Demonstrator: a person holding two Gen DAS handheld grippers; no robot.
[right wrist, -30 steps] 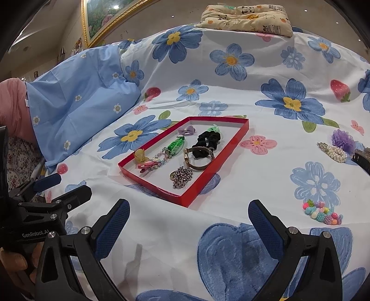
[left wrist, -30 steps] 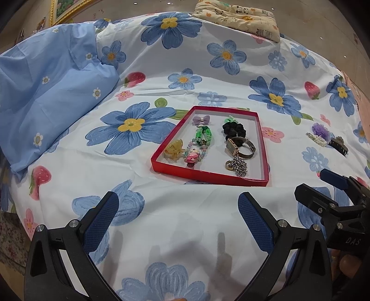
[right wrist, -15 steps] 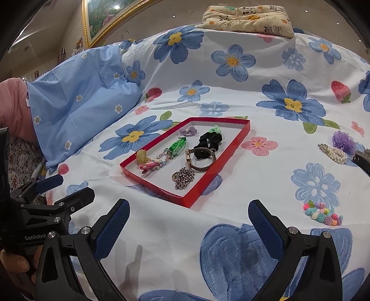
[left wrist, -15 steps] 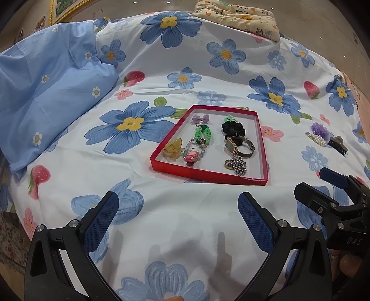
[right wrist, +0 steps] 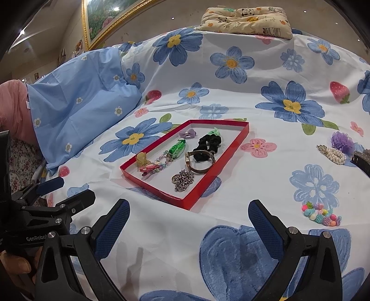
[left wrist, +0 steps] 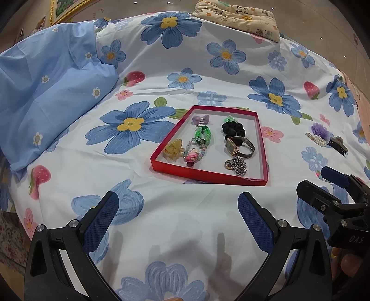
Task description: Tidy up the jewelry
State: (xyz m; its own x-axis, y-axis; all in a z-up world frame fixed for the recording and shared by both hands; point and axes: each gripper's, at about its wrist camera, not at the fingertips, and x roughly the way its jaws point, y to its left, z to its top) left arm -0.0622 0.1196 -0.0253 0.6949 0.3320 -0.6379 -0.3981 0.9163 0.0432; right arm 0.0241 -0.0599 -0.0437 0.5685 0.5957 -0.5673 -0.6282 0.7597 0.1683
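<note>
**Jewelry sorting station: bed surface, two hand-held grippers**

Nearest: the left gripper (left wrist: 178, 208) is hovering over the white bedsheet printed with blue flowers and strawberries (left wrist: 161, 222), its blue-padded fingers (left wrist: 101, 217) spread wide and holding nothing. The right gripper (right wrist: 188, 217) is hovering beside it, likewise spread apart and empty (each one is showing at the edge of the other's view).

To the right gripper's near right, a multicoloured beaded bracelet (right wrist: 321, 214) is lying loose on the sheet.

Middle ground: a shallow red rectangular cardboard tray (left wrist: 208, 174) is sitting flat on the sheet. It is holding, front to back, a silver chain with a ring (left wrist: 237, 164), a pink cartoon-charm bead bracelet (left wrist: 193, 154), a translucent yellow claw clip (left wrist: 173, 149), a gold square-faced wristwatch (left wrist: 239, 147), a green woven band (left wrist: 203, 133), a black fabric scrunchie (left wrist: 233, 130) and a small lilac bow (left wrist: 200, 119).

Right of the tray, well apart from it: a pearl hair clip (right wrist: 333, 154), a purple mesh scrunchie (right wrist: 342, 140) and a dark claw clip (left wrist: 338, 144) are resting on the sheet.

Far left: a light-blue daisy-print pillow (left wrist: 46, 97) is lying. Farthest: a cream panda-print cushion (right wrist: 247, 19) is sitting at the bed's edge.
</note>
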